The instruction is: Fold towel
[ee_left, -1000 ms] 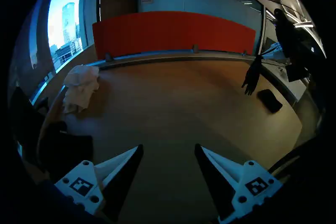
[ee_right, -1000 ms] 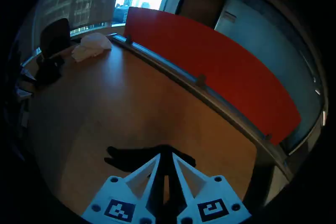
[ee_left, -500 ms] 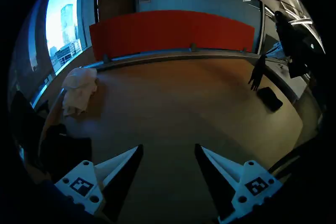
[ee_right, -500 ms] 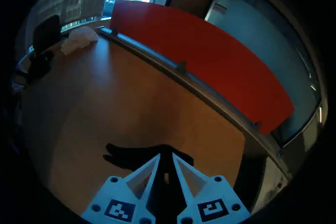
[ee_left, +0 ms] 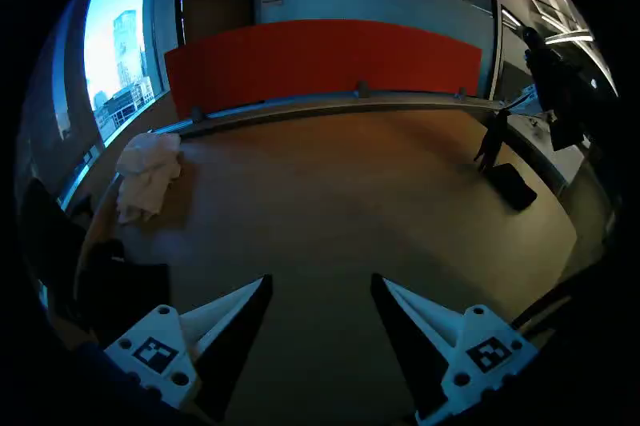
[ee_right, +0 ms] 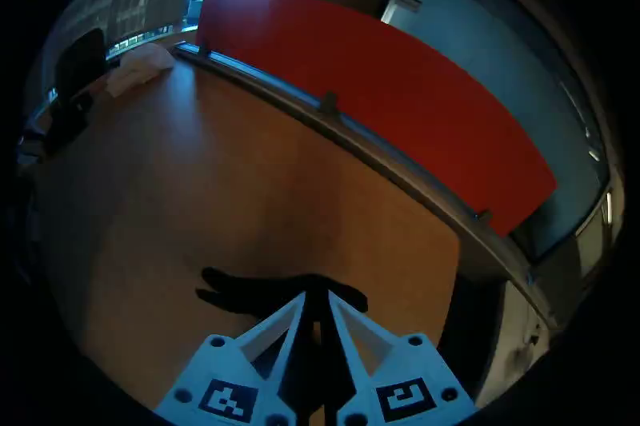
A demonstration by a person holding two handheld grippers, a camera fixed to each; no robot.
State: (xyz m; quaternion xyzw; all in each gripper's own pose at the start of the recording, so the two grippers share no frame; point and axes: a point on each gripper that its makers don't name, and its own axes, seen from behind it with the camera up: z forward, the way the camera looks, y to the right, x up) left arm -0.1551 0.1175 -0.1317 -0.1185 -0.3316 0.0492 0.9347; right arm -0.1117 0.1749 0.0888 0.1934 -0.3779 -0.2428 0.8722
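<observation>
Left gripper (ee_left: 320, 278): fingers are held wide apart, empty. Right gripper (ee_right: 317, 296): fingers are drawn nearly shut. Towel (ee_left: 148, 174) is seen crumpled at the far edge of the tabletop (ee_left: 336, 186), well apart from both. Corners look buried, so bunched layers could be grabbed.

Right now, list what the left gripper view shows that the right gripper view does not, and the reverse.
Left gripper view: the left hand-held gripper, fingers wide apart, and a flat black object lying toward the table's right side.
Right gripper view: the right hand-held gripper, fingers drawn nearly together above a dark splayed shape on the wood; what that shape is, I cannot tell.
Both: the wooden table, the crumpled white towel near its window-side corner, the red partition and the bright window.
</observation>
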